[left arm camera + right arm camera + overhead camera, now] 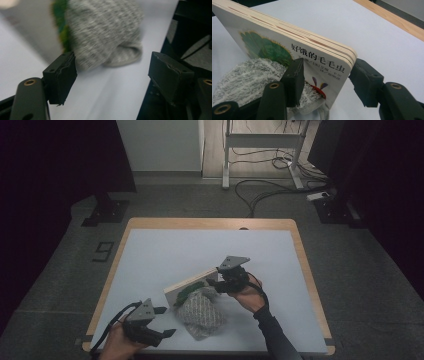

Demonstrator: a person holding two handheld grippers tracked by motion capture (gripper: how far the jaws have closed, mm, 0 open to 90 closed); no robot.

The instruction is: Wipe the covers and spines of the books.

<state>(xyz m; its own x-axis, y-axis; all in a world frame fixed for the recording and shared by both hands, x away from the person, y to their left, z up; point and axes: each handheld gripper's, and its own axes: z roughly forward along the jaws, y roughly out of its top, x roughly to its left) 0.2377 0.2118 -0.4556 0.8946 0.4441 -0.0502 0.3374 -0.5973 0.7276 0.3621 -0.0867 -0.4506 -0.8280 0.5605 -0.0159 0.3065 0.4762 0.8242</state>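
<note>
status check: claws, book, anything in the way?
Right claw shut on book, tilted up off one edge. Left claw open, empty, near grey sock. Sock lies against book's cover.

Dim room: grey floor (190,200), cables (260,190), perhaps a desk frame (262,142) behind.

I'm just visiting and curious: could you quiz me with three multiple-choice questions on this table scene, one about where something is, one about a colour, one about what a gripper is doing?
1. Where is the grey fuzzy cloth?
A. On the floor
B. On the table, against the book's cover
C. On the far table edge

2. What colour is the big shape on the book cover?
A. Green
B. Blue
C. Pink

3. What is the left gripper doing?
A. Clamping the book
B. Squeezing the cloth
C. Open, holding nothing

Answers: B, the cloth lies beside the tilted book; A, the right gripper view shows green; C, its jaws stand apart.
</note>
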